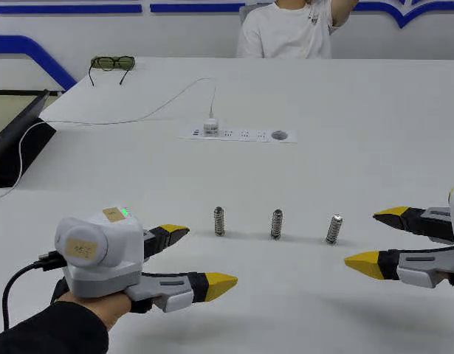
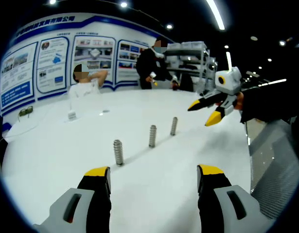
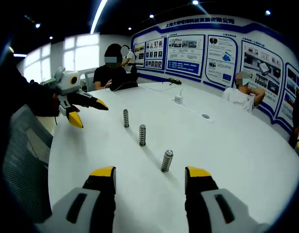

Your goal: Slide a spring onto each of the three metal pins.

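Steel pins (image 1: pixel 277 223) upright w/ springs (image 1: pixel 219 220) on (all 3 imo); left gripper (image 1: pixel 210 255), right gripper (image 1: pixel 362 237) flank them about equally close, both wide open + empty.

We found bare table (image 1: pixel 337 310) before and beside the three pins (image 1: pixel 277 223), which stood upright in a row with open gaps between. Well behind them lay a power strip (image 1: pixel 238 135) and its cable (image 1: pixel 142 116), with bare table between.

White table (image 1: pixel 359 110), three spring-covered pins (image 1: pixel 277 223), power strip (image 1: pixel 238 135), glasses (image 1: pixel 113 63)
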